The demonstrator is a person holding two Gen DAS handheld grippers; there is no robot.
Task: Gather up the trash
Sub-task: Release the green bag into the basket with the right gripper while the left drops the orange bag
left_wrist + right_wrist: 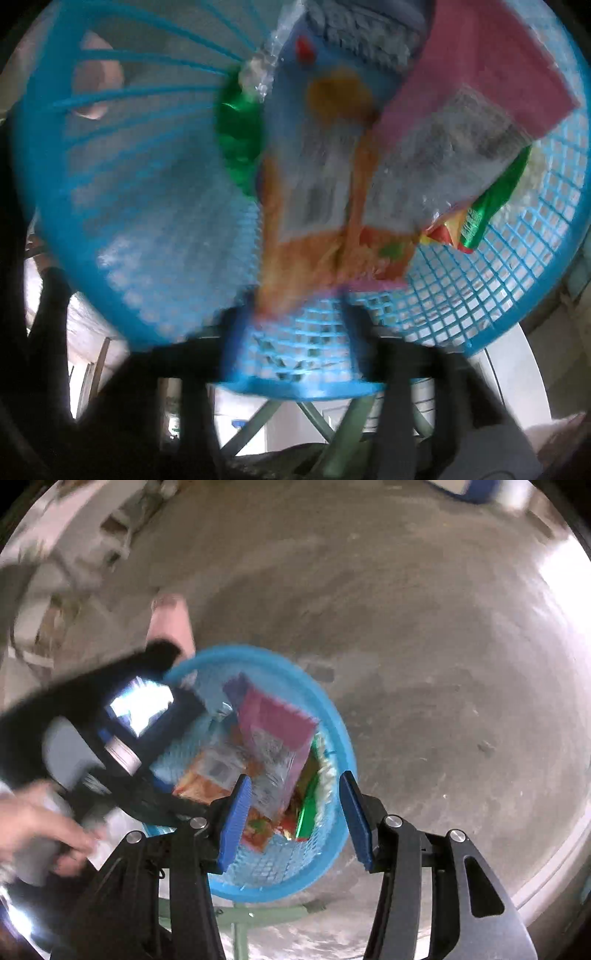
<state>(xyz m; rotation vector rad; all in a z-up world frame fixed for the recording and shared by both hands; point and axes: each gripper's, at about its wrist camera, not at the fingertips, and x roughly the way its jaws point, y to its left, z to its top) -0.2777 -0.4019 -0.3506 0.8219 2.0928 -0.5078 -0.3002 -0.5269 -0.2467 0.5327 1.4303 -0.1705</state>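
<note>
A bare concrete floor (424, 635) spreads ahead of the tool and to its right. A pale green metal frame (240, 919) stands just below it. Far ahead to the right lies a blurred blue and white object (465, 489). White furniture (74, 535) sits far ahead to the left.

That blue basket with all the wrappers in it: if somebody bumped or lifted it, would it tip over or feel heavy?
Probably light: the blue basket is thin open plastic mesh, and it holds only wrappers, like the pink packet and orange packet. It seems to sit on a green frame rather than the floor, so a sideways bump might shift or tip it. Its lattice wall likely flexes when squeezed.
</note>
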